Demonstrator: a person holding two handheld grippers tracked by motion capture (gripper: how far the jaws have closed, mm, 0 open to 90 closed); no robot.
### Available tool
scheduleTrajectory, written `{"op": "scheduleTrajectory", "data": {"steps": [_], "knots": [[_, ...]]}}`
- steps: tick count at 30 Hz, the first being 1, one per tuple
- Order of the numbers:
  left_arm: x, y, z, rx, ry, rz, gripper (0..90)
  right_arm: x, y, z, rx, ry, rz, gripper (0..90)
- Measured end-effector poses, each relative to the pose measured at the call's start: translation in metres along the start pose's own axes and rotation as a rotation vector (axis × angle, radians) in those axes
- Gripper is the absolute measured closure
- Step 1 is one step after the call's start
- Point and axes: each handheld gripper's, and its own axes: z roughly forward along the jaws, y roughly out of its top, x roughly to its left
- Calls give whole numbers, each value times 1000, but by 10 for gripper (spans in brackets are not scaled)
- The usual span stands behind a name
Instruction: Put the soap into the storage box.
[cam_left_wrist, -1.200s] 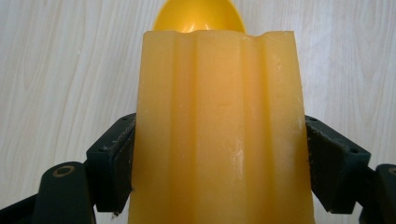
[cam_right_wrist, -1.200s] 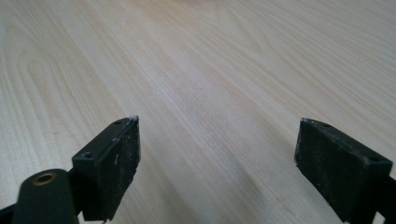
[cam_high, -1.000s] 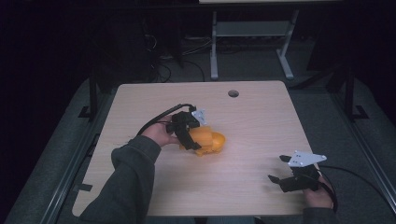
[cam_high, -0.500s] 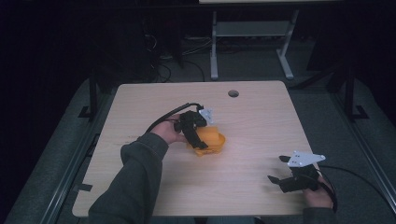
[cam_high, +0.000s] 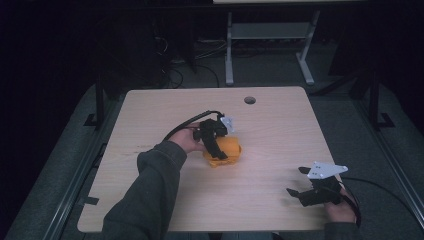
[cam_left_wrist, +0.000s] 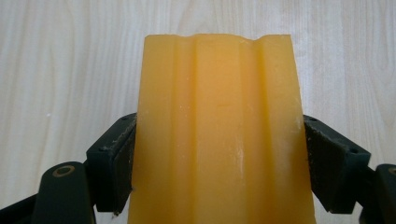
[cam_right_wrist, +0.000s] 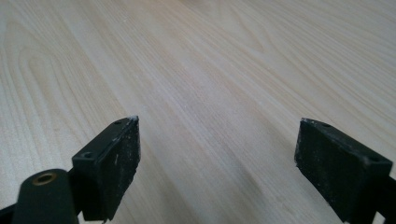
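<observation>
While my right hand-held gripper (cam_high: 300, 186) rests near the table (cam_high: 280, 130) front edge, jaws spread wide on nothing, left hand-held gripper (cam_high: 218, 150) clamps the orange ribbed block (cam_left_wrist: 217, 135) mid-table. No readable markings on it.

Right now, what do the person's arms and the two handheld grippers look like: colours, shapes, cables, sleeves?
Both grippers are black. The left gripper trails a black cable looping behind the hand; its jaws end in flat, blocky black pads. The right gripper carries a pale grey three-cornered plate on top and a black cable running off to the side. The left arm wears a dark grey-green long sleeve.
</observation>
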Motion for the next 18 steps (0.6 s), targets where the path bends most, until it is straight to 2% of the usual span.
{"op": "scheduleTrajectory", "data": {"steps": [4,7,8,10,12,13,14,15,17,18], "knots": [[0,1,1,-1,8,8,210,1,1,0,3,1,-5,137],[0,-1,5,22,9,25,210,2,1,-1,-4,-5,-9,137],[0,-1,5,18,7,29,209,0,1,-2,0,-9,-34,137],[1,-2,5,18,4,30,209,1,1,-2,-5,-4,-7,137],[2,-2,6,14,0,35,209,1,1,-2,-9,-8,-8,137],[2,-2,5,14,-2,36,209,-1,1,-3,-8,-8,-25,137],[2,-2,5,15,1,39,209,1,1,-3,-14,-2,-8,137],[2,-2,5,15,3,43,208,0,1,-3,-12,-8,-29,137],[2,-2,5,16,3,42,208,0,1,-3,-11,-8,-31,137],[3,-2,6,15,-2,29,206,0,1,-3,-11,-7,-34,137]]}}
